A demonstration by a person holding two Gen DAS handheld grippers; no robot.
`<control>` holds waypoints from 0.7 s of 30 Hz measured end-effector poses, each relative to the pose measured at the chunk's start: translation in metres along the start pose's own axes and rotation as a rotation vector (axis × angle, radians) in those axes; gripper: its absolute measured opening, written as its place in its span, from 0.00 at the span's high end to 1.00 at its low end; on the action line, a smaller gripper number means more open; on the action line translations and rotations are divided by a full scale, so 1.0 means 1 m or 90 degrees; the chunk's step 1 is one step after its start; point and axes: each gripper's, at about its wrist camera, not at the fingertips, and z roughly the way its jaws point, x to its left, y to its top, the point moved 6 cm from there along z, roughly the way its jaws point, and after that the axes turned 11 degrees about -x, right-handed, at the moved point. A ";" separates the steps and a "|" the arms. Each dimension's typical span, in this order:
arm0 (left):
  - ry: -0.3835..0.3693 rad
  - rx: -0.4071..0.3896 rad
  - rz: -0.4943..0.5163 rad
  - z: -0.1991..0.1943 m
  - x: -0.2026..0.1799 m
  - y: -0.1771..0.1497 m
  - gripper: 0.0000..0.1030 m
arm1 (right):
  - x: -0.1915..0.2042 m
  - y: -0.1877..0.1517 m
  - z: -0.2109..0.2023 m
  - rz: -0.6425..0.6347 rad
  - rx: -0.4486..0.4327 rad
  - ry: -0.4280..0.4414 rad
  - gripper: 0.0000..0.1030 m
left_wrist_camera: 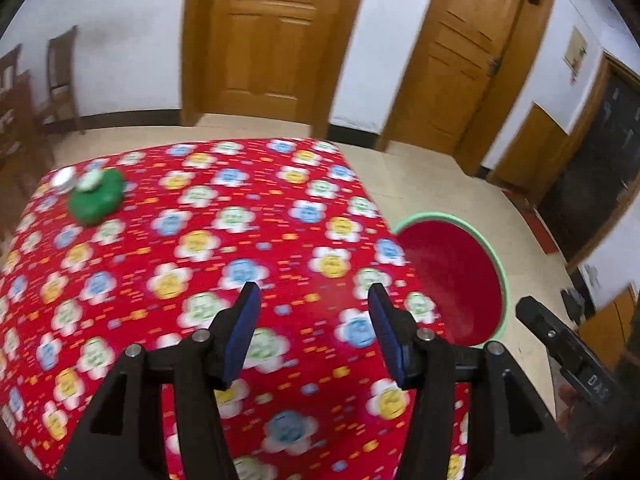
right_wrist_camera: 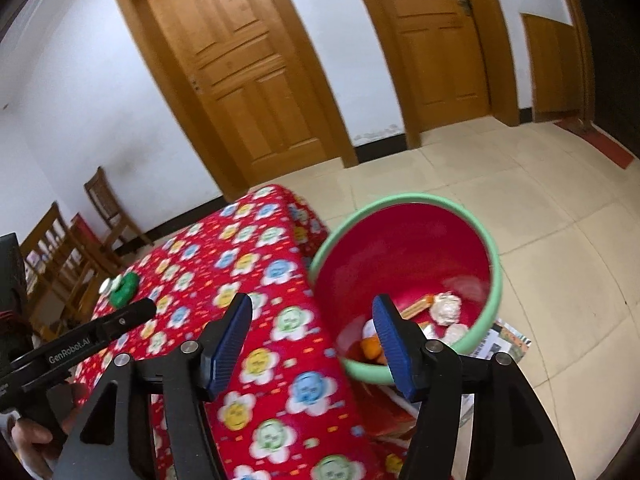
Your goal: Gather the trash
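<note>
A red bin with a green rim (right_wrist_camera: 404,280) stands on the floor beside the table's right edge; it also shows in the left wrist view (left_wrist_camera: 456,276). Inside lie crumpled foil balls (right_wrist_camera: 445,308), an orange piece (right_wrist_camera: 372,348) and a wrapper. A green object with a white cap (left_wrist_camera: 95,196) lies at the table's far left, also in the right wrist view (right_wrist_camera: 125,288). My left gripper (left_wrist_camera: 314,312) is open and empty above the table. My right gripper (right_wrist_camera: 312,320) is open and empty over the table edge next to the bin.
The table wears a red flowered cloth (left_wrist_camera: 224,264). A small white item (left_wrist_camera: 64,178) lies next to the green object. Wooden chairs (left_wrist_camera: 60,80) stand at the left. Two wooden doors (left_wrist_camera: 272,36) are behind. Papers (right_wrist_camera: 504,344) lie on the floor by the bin.
</note>
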 end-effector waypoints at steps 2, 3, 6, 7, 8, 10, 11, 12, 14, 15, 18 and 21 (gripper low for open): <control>0.018 -0.009 -0.008 -0.010 0.014 -0.001 0.44 | 0.011 -0.002 -0.003 -0.009 0.001 0.006 0.26; 0.030 -0.016 -0.015 -0.019 0.023 -0.002 0.44 | 0.017 -0.003 -0.005 -0.014 -0.001 0.009 0.26; 0.054 -0.028 -0.030 -0.035 0.042 -0.006 0.44 | 0.034 -0.006 -0.010 -0.027 -0.002 0.024 0.25; 0.063 -0.032 -0.038 -0.042 0.050 -0.009 0.44 | 0.039 -0.007 -0.012 -0.031 -0.002 0.026 0.25; 0.068 -0.035 -0.041 -0.046 0.054 -0.010 0.44 | 0.044 -0.009 -0.013 -0.036 -0.003 0.028 0.25; 0.084 -0.043 -0.048 -0.058 0.065 -0.015 0.44 | 0.055 -0.012 -0.017 -0.047 -0.005 0.036 0.24; 0.091 -0.046 -0.050 -0.062 0.070 -0.016 0.44 | 0.060 -0.015 -0.019 -0.052 -0.005 0.040 0.23; 0.096 -0.048 -0.051 -0.065 0.071 -0.017 0.44 | 0.064 -0.017 -0.020 -0.057 -0.006 0.042 0.23; 0.108 -0.055 -0.057 -0.075 0.079 -0.022 0.44 | 0.072 -0.021 -0.021 -0.066 -0.005 0.042 0.22; 0.112 -0.057 -0.058 -0.078 0.080 -0.023 0.44 | 0.075 -0.023 -0.022 -0.070 -0.005 0.042 0.21; 0.134 -0.069 -0.062 -0.091 0.087 -0.029 0.44 | 0.084 -0.030 -0.027 -0.081 -0.010 0.044 0.20; 0.153 -0.076 -0.063 -0.099 0.093 -0.034 0.44 | 0.094 -0.036 -0.032 -0.102 -0.019 0.053 0.19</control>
